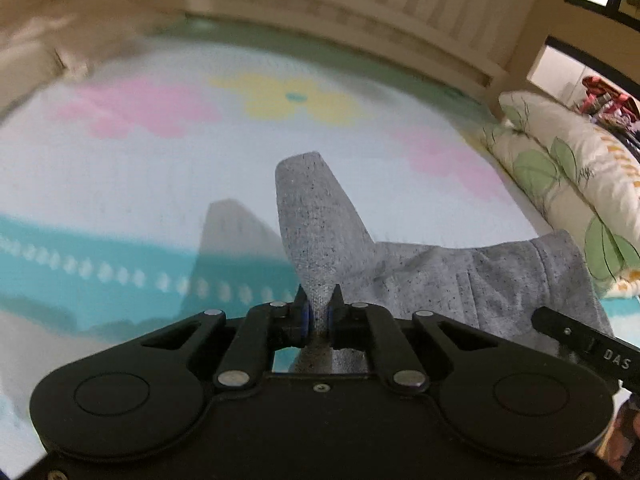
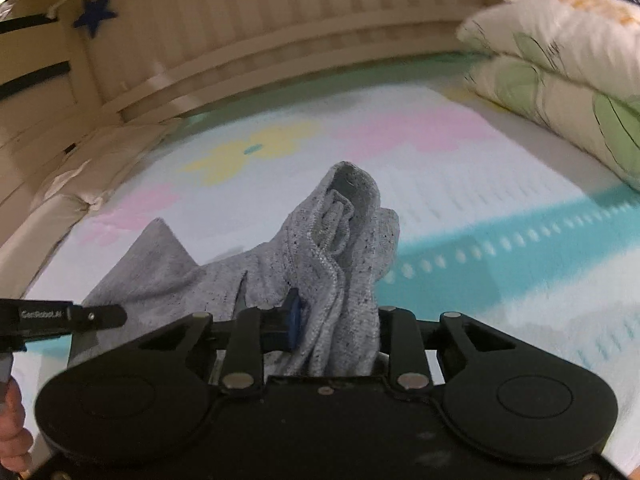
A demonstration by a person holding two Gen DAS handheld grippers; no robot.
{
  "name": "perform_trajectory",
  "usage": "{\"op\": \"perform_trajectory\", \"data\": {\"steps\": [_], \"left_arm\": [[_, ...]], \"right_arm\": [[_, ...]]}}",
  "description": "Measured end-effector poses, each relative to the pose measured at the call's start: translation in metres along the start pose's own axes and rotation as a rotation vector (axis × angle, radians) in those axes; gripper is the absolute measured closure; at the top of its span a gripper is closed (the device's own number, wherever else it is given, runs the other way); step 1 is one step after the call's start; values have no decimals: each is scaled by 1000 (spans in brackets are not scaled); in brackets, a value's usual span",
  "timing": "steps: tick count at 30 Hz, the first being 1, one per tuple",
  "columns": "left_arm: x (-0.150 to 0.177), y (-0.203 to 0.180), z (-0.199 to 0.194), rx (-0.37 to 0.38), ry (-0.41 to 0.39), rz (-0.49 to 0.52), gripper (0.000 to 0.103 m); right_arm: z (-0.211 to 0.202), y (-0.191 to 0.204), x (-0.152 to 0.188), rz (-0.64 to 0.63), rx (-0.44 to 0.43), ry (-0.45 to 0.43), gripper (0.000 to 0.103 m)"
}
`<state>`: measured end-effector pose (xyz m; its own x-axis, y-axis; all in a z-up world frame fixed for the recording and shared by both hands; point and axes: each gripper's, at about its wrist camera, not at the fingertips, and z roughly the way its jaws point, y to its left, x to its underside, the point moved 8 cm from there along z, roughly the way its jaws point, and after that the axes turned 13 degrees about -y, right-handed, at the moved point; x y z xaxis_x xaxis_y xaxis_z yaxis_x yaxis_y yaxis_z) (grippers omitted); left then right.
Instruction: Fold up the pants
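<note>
While the left wrist view looks down over a pastel play mat with pink and yellow flowers and a teal band (image 1: 120,184), the left gripper (image 1: 318,314) has its fingers (image 1: 301,312) clamped on a narrow fold of the heathered grey knit pants (image 1: 460,280). One flap of cloth stands up beyond the fingertips; the rest trails to the right across the mat. A cream pillow printed with green leaves (image 1: 560,168) lies at the right edge, and the tip of the other tool shows at the lower right.

Seen from the right wrist, the right gripper (image 2: 336,320) pinches a thick, bunched wad of the same grey pants (image 2: 340,248); only its blue-padded left finger (image 2: 294,318) shows, the other probably buried in cloth. Fabric spreads left over the mat (image 2: 440,168). A beige slatted rail (image 2: 280,40) runs behind.
</note>
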<state>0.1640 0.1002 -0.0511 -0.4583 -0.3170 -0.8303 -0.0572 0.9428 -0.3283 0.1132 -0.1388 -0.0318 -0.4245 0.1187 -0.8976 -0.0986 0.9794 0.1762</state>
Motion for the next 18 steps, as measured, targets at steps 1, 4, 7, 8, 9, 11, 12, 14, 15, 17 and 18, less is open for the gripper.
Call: {"op": "perform_trajectory", "data": {"steps": [1,4,7,8,9,11,12,14,15,17,18], "left_arm": [[-7,2,-2,-4,-15,-4,93],[-31,9,2,-26,-50,4,93],[-64,17,18,-49,-86,7,93],[-76,20,24,-59,-99,14,93],[-86,24,32,-70,-109,22,93],[-107,32,49,-90,-122,43,93],[-117,37,60,-97,-122,48,93],[-133,51,79,-106,-118,31,93],[-139,58,89,-113,-116,19,93],[-147,71,109,-130,-111,13,93],[-147,76,117,-136,-108,19,93]], "right_arm": [[0,7,-5,-5,-8,-15,77],[9,23,-21,2,-28,-33,77],[34,38,-44,29,-51,-41,77],[46,43,-51,27,-57,-46,77],[59,51,-60,20,-67,-52,77],[85,63,-76,14,-86,-59,77],[98,69,-86,9,-93,-60,77],[131,82,-99,-12,-108,-61,77],[145,89,-105,-19,-115,-62,77],[173,94,-115,-17,-124,-59,77],[186,96,-117,-15,-128,-55,77]]}}
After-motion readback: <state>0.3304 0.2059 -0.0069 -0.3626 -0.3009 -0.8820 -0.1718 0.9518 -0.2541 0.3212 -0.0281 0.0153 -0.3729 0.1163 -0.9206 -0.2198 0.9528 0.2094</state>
